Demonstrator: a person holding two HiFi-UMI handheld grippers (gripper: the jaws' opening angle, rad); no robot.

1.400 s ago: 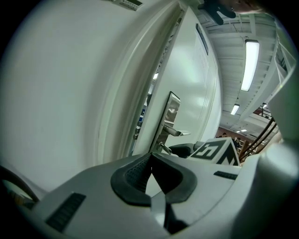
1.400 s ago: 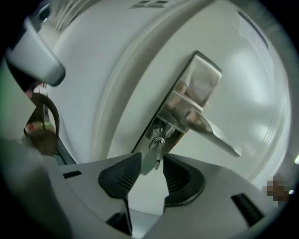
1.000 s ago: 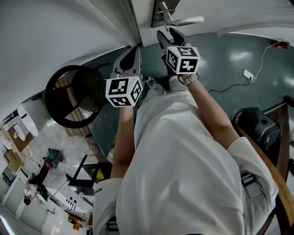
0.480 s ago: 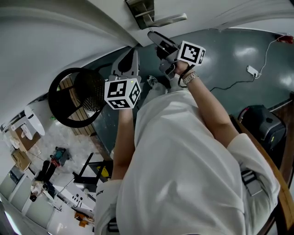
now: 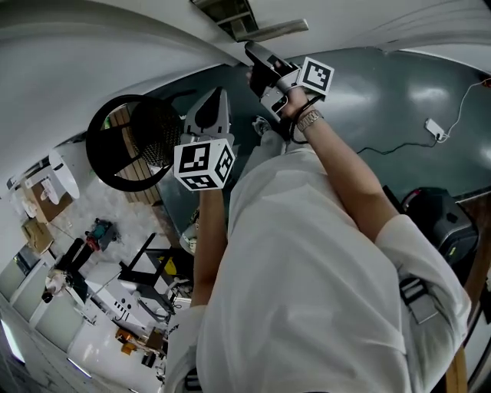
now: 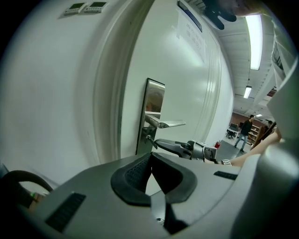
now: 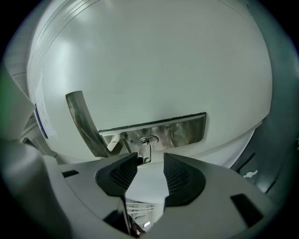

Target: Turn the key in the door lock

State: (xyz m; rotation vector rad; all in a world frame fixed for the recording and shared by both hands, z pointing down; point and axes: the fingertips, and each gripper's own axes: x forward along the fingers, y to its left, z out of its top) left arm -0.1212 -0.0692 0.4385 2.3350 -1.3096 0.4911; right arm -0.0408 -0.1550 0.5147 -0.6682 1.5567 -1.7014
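The door's steel lock plate (image 7: 174, 131) carries a lever handle (image 7: 83, 122) and a small key (image 7: 145, 153) that sticks out of the keyhole. My right gripper (image 7: 150, 162) is open and level in front of the lock. The key's head is just ahead of its tips, close by the left pad (image 7: 125, 173), and no pad presses it. In the head view the right gripper (image 5: 255, 55) reaches up to the plate (image 5: 229, 17). My left gripper (image 5: 218, 95) is shut on nothing, lower and to the left. Its own view shows the key (image 6: 148, 139) and the right gripper (image 6: 186, 148) beyond its shut pads (image 6: 136, 172).
A black round wire basket (image 5: 126, 147) stands by the wall at the left. A black bag (image 5: 439, 222) and a white cable with a plug (image 5: 434, 127) lie on the dark floor at the right. Tools and boxes (image 5: 92, 261) clutter the lower left. A person (image 6: 245, 131) walks far down the corridor.
The right gripper has rolled about its own axis, turning its marker cube, and closed in on the lock. The left gripper drifted slightly sideways and stayed shut.
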